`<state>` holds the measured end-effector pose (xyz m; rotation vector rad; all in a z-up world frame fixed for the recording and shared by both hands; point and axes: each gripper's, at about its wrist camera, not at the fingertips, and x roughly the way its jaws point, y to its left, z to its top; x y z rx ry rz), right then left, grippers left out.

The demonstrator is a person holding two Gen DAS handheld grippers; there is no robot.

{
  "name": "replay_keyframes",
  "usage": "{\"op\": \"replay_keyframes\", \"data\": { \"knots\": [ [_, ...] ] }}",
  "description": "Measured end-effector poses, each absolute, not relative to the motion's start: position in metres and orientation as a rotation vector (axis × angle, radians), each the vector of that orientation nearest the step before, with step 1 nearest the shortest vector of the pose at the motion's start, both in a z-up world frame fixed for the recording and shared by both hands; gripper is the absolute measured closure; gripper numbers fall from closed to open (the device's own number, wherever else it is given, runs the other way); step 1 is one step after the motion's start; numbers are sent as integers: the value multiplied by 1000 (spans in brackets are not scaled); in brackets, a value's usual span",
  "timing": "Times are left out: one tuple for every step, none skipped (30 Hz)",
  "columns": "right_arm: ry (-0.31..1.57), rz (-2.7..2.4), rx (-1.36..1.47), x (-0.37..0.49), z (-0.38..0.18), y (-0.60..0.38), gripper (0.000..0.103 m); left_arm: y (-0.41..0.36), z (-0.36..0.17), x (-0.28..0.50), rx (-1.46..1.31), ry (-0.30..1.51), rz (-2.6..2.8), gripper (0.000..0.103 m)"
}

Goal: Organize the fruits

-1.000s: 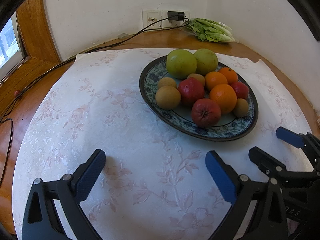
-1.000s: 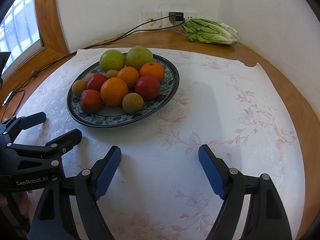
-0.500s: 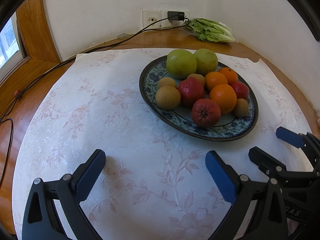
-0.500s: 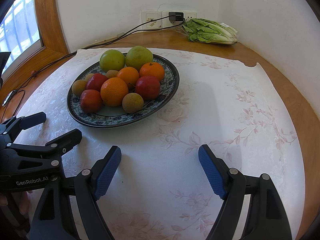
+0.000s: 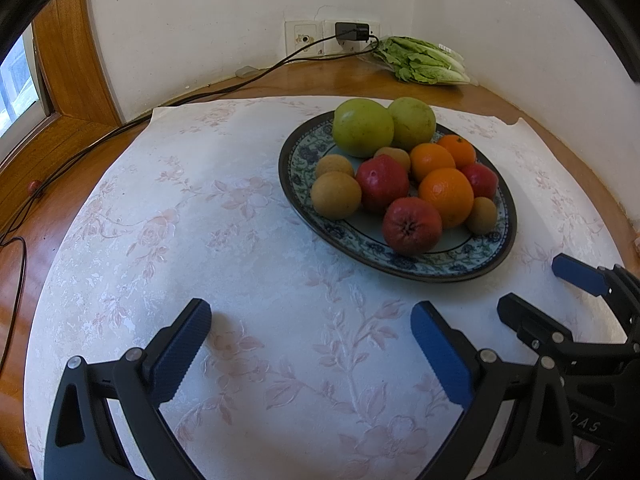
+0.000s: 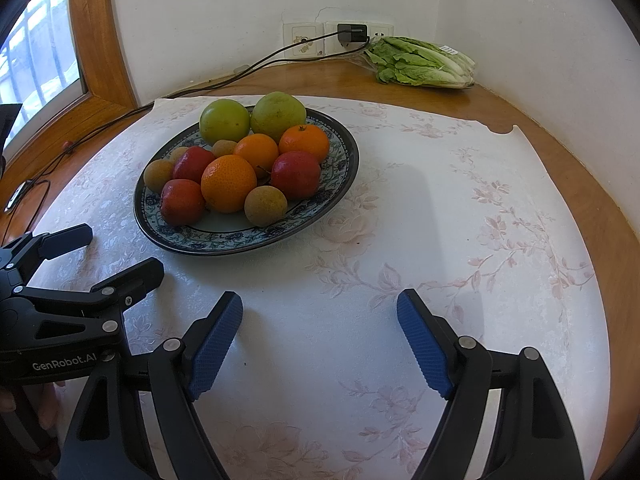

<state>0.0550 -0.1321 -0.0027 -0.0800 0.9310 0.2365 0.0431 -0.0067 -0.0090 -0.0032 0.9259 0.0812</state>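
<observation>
The left claw (image 5: 310, 344) hangs over the flowered cloth (image 5: 224, 240) with its blue pads spread wide and nothing between them. The right claw (image 6: 320, 340) hovers just beside it, its jaws likewise wide apart and empty; each claw shows at the edge of the other's view.

Ahead of both, on the cloth, sits an oval blue-patterned plate (image 6: 240, 240) heaped with fruit. Nearest the claws lies a red fruit (image 5: 412, 226), touching a large orange (image 5: 446, 197) and a second red fruit (image 5: 382, 182). A small brown fruit (image 5: 482, 215) rests at the plate's right side in the left wrist view, and two more brown ones (image 5: 336, 195) sit at its left. Further back are two smaller oranges (image 6: 304, 142), a third red fruit (image 6: 296, 174), and, at the far end, two big green fruits (image 6: 224, 120) side by side.

The cloth covers most of a round wooden bench (image 6: 600, 216). At the bench's far edge, against the wall, lies a bundle of leafy greens (image 6: 420, 64). A black cable (image 5: 200, 94) runs from a charger (image 6: 352, 32) in the wall socket across the wood towards the window (image 6: 36, 60).
</observation>
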Motion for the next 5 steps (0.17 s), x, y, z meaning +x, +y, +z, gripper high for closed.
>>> {"op": "replay_keyframes", "data": {
  "knots": [
    [931,236,-80,55,-3,-133,21,-7,-9,43,-3,926,81,2],
    [931,236,-80,55,-3,-132,21,-7,-9,43,-3,926,81,2],
    [931,237,-80,55,-3,-132,21,-7,-9,43,-3,926,81,1],
    [931,237,-80,55,-3,-133,21,-7,-9,43,-3,926,81,1],
    [931,236,-80,55,-3,-132,21,-7,-9,43,-3,926,81,1]
  ]
}}
